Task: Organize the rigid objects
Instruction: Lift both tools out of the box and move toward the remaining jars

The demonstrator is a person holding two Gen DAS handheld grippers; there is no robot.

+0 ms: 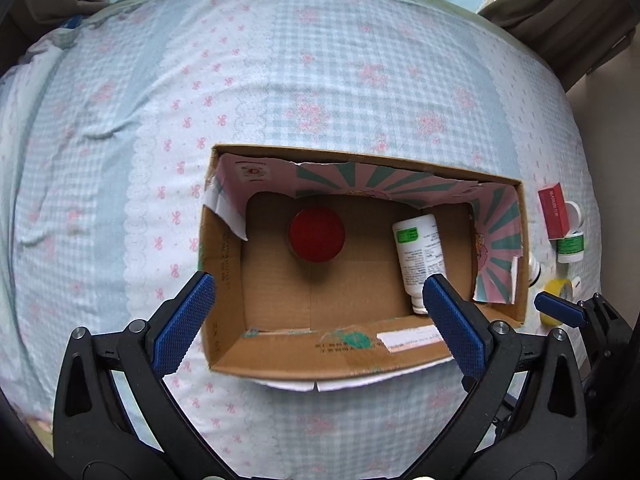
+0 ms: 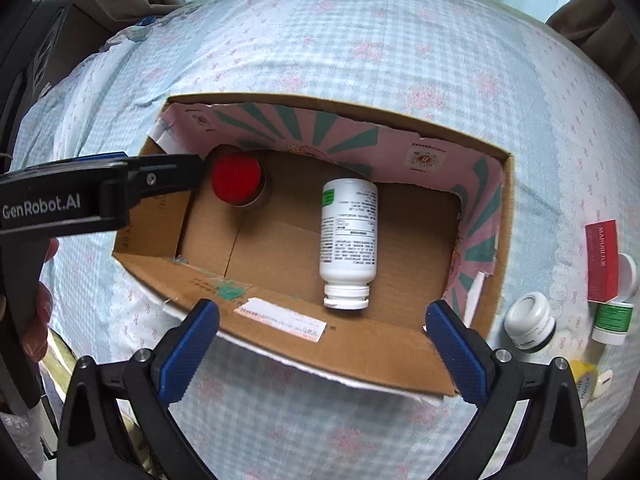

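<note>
I held my left gripper and right gripper spread apart, empty, above the cardboard box. Inside, the white bottle lay on its side; the red-lidded jar stood near the far corner.

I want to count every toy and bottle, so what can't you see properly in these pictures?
- Yellow item, right wrist view: mostly hidden behind the right gripper; in the left wrist view the right gripper's finger covers part of it.
- Red-lidded can: only its top shows, so its body stays unseen.
- White bottle label: print too small to read.
- Small white jar, left wrist view: the cardboard box wall hides most of it.
</note>
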